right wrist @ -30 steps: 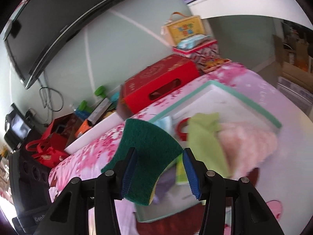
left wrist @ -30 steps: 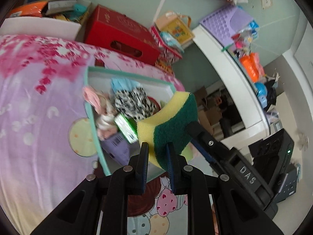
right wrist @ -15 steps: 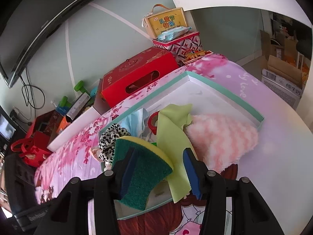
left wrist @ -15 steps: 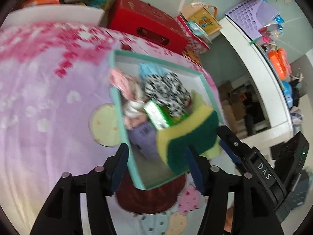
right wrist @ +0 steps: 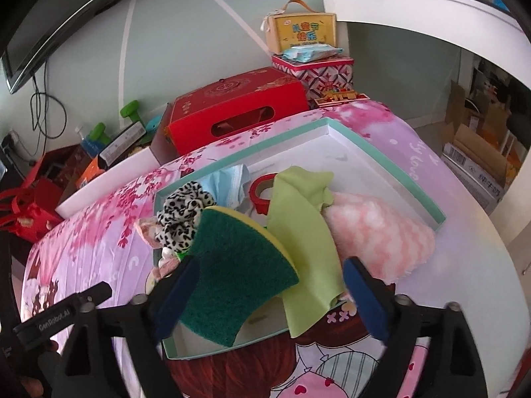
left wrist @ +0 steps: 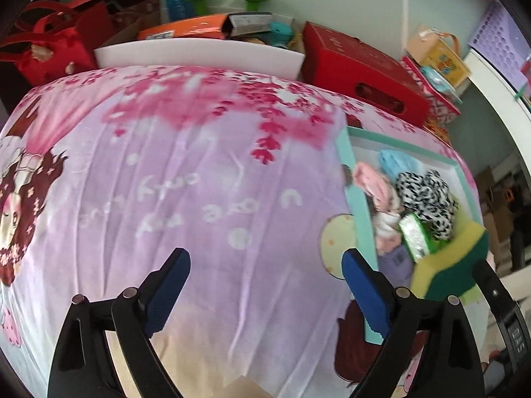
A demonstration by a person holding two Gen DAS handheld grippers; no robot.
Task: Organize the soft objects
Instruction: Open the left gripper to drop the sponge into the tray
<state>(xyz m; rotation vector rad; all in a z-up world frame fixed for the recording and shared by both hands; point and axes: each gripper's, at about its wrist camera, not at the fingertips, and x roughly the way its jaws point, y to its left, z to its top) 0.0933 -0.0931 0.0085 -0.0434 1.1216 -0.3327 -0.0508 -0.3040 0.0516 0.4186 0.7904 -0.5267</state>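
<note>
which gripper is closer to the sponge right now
Right. The sponge sits between the right gripper's opening jaws, over the box. The left gripper, also opening and with nothing between its jaws, points at bare bedspread, with the sponge off beside its right finger.

Sponge in box beside cloth; box on bedspread; carton behind.

Both grippers release the sponge, now in the box; the left gripper swings over the blanket, jaws opening.
</note>
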